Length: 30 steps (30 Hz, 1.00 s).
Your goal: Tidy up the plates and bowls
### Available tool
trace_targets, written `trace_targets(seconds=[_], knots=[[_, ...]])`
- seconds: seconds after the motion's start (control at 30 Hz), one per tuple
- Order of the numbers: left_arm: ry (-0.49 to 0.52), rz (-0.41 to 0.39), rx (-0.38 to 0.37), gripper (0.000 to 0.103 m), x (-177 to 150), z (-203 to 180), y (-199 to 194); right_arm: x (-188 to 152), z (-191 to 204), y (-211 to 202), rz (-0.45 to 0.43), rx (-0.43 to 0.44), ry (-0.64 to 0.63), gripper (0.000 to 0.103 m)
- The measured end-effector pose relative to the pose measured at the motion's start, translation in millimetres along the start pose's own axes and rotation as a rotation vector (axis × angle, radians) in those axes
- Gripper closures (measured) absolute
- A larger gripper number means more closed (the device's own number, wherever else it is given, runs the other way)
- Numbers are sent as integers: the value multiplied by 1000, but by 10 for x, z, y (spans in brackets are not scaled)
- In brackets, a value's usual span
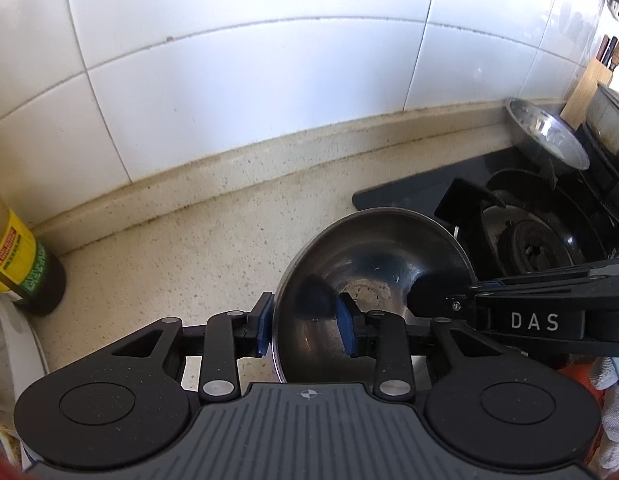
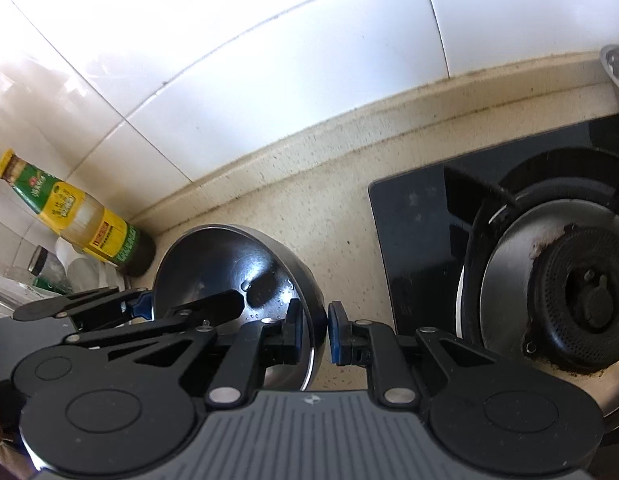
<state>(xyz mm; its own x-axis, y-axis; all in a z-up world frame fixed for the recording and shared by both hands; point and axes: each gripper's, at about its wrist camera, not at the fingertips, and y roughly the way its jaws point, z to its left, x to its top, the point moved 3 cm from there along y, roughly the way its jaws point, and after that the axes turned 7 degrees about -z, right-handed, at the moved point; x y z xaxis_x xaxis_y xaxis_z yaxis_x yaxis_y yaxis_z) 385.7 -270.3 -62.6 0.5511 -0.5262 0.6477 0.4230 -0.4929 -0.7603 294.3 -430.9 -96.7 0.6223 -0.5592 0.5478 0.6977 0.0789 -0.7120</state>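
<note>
Beyond the stove (image 1: 509, 216), left view only: second steel bowl (image 1: 549, 132).

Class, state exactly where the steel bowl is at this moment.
The steel bowl is between the sauce bottle and the hob, its rim clamped by the left gripper and the right gripper.

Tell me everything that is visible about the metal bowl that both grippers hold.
The metal bowl looks like stainless steel, round and deep, with a thin rolled rim and a dark, shiny inside carrying a few water drops. It is tilted, mouth towards the cameras, above the speckled counter beside the stove. The left gripper pinches its rim on one side, the right gripper the opposite side, each with one blue pad inside and one outside.
</note>
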Motion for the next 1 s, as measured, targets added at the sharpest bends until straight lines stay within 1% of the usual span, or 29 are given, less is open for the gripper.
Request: trace_targets(seconds=[0.37,0.6,0.77,1.0], knots=[[-1,-86,25,62,92,-28,-355,85,193,-266,-61,29,-38,85],[-15,-146,61,60,81,6,-682,101,458,-458,-93,68,-86,85],[-34,-188,99,57,27,67,-960,59,677,-552,-94,108,-132,85],[-59,-225,158,54,-115,131,-1297,-74,926,-646,-76,157,-198,85]])
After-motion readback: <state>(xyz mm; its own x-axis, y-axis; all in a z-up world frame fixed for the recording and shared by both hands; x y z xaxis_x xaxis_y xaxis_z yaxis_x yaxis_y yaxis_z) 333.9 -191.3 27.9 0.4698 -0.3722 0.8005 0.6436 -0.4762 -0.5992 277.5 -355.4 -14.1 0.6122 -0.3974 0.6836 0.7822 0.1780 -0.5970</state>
